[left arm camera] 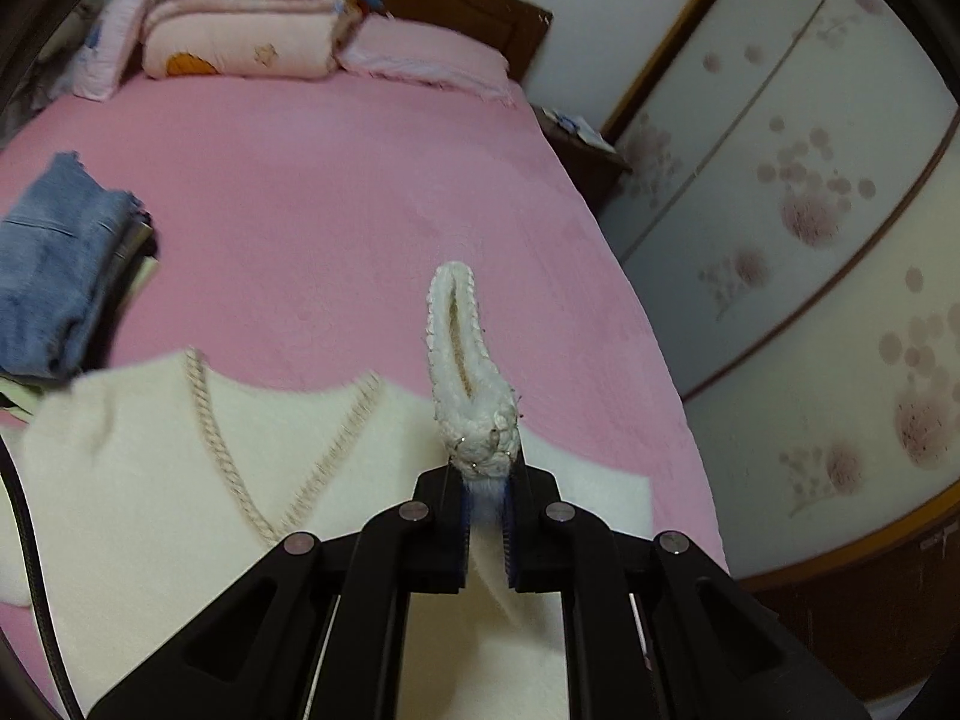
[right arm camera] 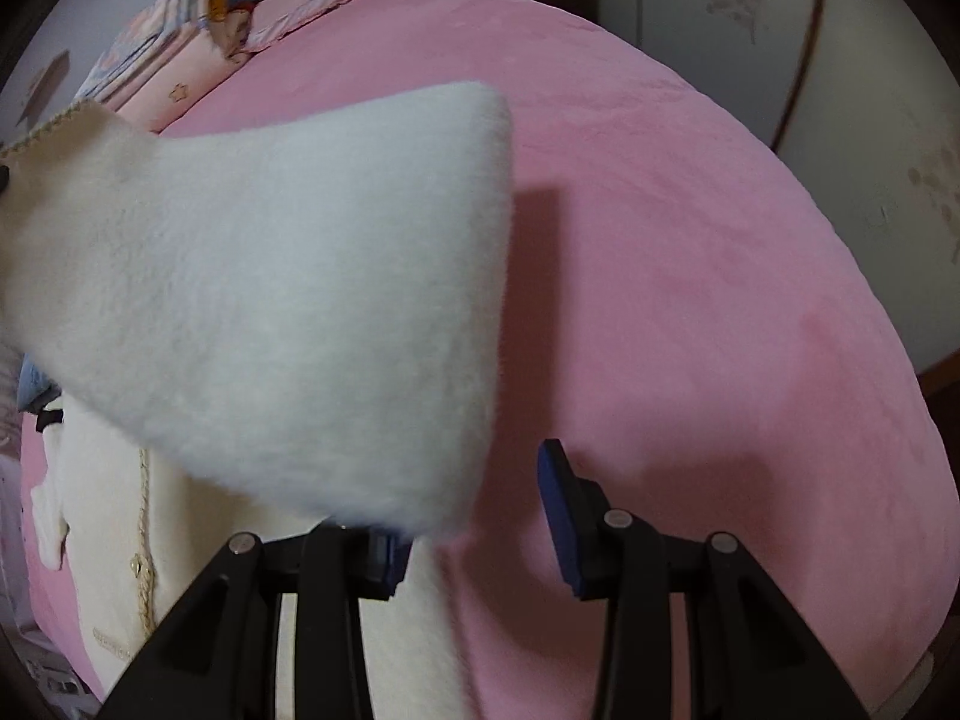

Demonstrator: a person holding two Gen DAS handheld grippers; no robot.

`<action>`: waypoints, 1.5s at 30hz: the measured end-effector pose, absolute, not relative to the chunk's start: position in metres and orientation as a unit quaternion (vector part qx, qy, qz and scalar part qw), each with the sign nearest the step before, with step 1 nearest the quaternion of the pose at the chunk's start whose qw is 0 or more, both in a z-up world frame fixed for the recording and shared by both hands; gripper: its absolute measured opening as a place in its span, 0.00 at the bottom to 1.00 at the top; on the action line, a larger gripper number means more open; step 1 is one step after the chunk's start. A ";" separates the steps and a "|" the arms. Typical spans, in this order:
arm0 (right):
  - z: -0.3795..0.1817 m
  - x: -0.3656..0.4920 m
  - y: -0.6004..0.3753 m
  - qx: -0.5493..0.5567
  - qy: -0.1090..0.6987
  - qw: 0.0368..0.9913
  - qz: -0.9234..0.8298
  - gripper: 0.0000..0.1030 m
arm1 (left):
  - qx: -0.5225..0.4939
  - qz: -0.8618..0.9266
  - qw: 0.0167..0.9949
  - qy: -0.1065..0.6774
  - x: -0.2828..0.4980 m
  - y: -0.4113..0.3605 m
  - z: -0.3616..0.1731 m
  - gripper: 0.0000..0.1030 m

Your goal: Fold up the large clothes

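A cream knitted cardigan point(left arm camera: 180, 480) with beige braided V-neck trim lies on the pink bed point(left arm camera: 336, 192). My left gripper point(left arm camera: 487, 480) is shut on its ribbed sleeve cuff point(left arm camera: 462, 372), which stands up above the jaws. In the right wrist view a raised fold of the same cardigan point(right arm camera: 270, 300) hangs in front of the camera and drapes over the left finger. My right gripper point(right arm camera: 474, 516) has its jaws spread wide; the right finger point(right arm camera: 558, 504) is clear of the cloth over the pink sheet point(right arm camera: 720, 300).
Folded blue jeans point(left arm camera: 54, 276) lie on the bed's left side. A stack of folded quilts point(left arm camera: 252, 12) and a pink pillow point(left arm camera: 426, 57) sit by the wooden headboard. A nightstand point(left arm camera: 576, 138) and floral wardrobe doors point(left arm camera: 810, 210) stand to the right.
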State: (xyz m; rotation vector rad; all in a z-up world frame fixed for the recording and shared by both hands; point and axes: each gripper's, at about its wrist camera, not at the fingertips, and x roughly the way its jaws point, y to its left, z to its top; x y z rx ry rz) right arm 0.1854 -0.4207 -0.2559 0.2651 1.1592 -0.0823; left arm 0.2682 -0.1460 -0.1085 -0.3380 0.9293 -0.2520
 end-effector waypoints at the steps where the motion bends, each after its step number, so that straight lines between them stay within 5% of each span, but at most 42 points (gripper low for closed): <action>1: -0.253 0.189 -0.415 0.113 0.538 0.835 -0.029 0.27 | -0.159 -0.108 0.881 0.432 0.266 -0.136 -0.102 0.06; 2: -0.250 0.193 -0.407 0.099 0.530 0.842 -0.019 0.19 | -0.155 -0.094 0.888 0.422 0.267 -0.129 -0.097 0.06; 5: -0.241 0.205 -0.372 0.030 0.516 0.856 -0.002 0.20 | -0.154 -0.058 0.894 0.417 0.252 -0.092 -0.099 0.06; 17: -0.265 0.203 -0.324 -0.112 0.538 0.836 -0.003 0.40 | -0.108 0.054 0.815 0.567 0.195 -0.027 -0.263 0.06; 23: -0.269 0.177 -0.327 -0.139 0.541 0.829 -0.026 0.44 | -0.100 0.053 0.836 0.537 0.199 -0.032 -0.255 0.06; 25: -0.269 0.175 -0.331 -0.125 0.540 0.832 -0.039 0.43 | -0.090 0.053 0.852 0.513 0.198 -0.037 -0.240 0.06; 27: -0.270 0.172 -0.338 -0.097 0.539 0.835 -0.047 0.24 | -0.080 0.053 0.860 0.500 0.201 -0.035 -0.231 0.06; 36: -0.281 0.160 -0.344 -0.071 0.562 0.822 -0.061 0.24 | -0.036 0.062 0.817 0.572 0.208 -0.031 -0.288 0.11; 41: -0.258 0.150 -0.371 0.026 0.568 0.822 -0.015 0.27 | -0.084 0.058 0.817 0.567 0.200 -0.016 -0.261 0.45; 45: -0.230 0.150 -0.392 0.080 0.553 0.829 -0.011 0.38 | -0.128 0.051 0.836 0.531 0.197 -0.001 -0.229 0.61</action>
